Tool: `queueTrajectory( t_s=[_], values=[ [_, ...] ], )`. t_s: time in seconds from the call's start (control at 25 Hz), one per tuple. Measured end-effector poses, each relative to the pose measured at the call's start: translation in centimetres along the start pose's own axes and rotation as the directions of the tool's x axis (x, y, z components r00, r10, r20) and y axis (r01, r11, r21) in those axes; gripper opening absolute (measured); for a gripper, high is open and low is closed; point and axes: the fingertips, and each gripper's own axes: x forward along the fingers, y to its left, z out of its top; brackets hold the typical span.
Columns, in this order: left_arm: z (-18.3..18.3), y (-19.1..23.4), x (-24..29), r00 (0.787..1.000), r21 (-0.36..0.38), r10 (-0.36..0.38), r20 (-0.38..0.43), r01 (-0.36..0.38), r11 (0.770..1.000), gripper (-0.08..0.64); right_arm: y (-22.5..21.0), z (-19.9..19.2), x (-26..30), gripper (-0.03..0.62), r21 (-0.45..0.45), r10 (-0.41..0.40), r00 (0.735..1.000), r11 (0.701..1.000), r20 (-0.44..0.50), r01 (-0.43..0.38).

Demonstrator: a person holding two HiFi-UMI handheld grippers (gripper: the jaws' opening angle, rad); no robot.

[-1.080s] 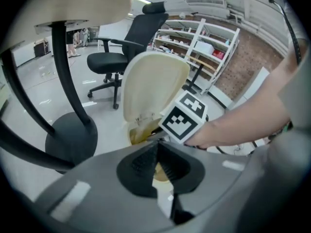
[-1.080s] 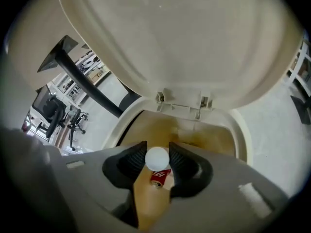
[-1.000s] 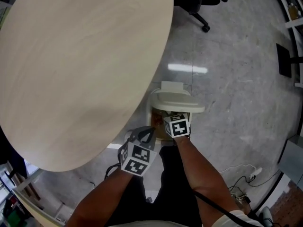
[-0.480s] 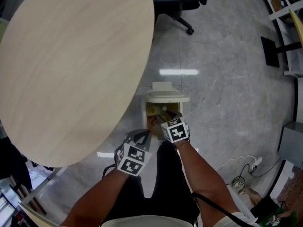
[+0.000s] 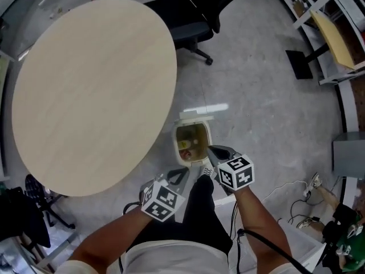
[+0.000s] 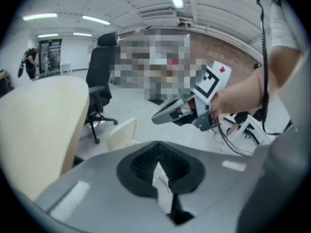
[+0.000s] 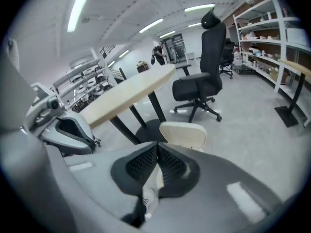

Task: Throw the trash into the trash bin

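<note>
1. The right gripper (image 5: 213,150) was down at the mouth of the bin (image 5: 176,142) a moment ago. It is now lifted clear and hangs just to the near right of the opening
2. Its jaws have just been closing and now sit pressed together with nothing between them
3. The left gripper (image 5: 181,173) has come up as well, on the near side of the bin beside the right one. Its jaws are also together and carry nothing
4. The trash (image 5: 186,146) lies inside the bin as a yellowish-brown heap with a bit of red showing. The lid (image 5: 194,118) stands tipped open at the far side
5. The bin sits on the floor just right of the round table (image 5: 91,96)
6. With both grippers empty and raised and the trash in the bin, I'd judge the throw done. At most the open lid is left to deal with
</note>
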Motion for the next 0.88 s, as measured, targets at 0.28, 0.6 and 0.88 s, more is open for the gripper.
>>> queueTrajectory(
  t_s=[0.28,0.6,0.88],
  values=[
    [8.0,-0.9,-9.2,0.978,0.020,-0.044,0.204,0.041,0.999,0.008,6.9,8.3,-14.3,0.003,0.068,-0.030,0.965,0.998,0.261,0.012],
    [16.3,-2.5,-15.1,0.900,-0.058,0.045,0.433,-0.022,0.998,0.008,10.2,12.9,-23.5,0.002,-0.031,-0.001,0.913,0.999,0.408,0.014],
    [18.5,-2.9,-17.9,0.846,-0.082,0.265,0.463,-0.257,0.963,0.008,8.5,15.1,-26.8,0.002,-0.142,0.129,0.893,0.987,0.431,-0.074]
  ],
)
